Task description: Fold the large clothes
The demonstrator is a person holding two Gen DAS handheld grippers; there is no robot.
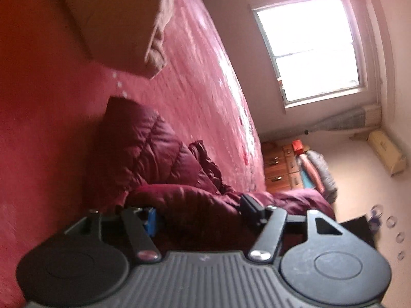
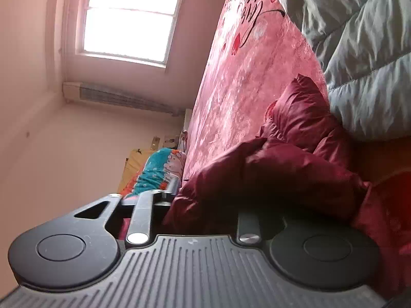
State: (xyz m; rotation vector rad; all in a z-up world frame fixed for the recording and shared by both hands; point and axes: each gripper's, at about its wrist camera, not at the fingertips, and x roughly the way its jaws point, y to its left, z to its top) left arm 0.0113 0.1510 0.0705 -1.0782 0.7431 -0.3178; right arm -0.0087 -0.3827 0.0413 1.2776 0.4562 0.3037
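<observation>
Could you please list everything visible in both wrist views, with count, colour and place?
Quilted jacket: one, maroon, bunched on the bed before both tongs.
Puffer jacket: one, grey, on the bed beyond the maroon one.
Bed cover: one, pink-red, printed.
Window: one, bright, far wall.
Wooden drawers: one unit, brown, beside the bed.
Patterned bedding: one bundle, teal and orange, at the bed's far end.
Left tongs: one, black, open, jacket fabric between the fingers.
Right tongs: one, black, open, against the jacket.

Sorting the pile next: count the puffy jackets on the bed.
2. A maroon jacket lies bunched right before both grippers; a grey jacket lies just beyond it on the bed. More may be hidden.
</observation>
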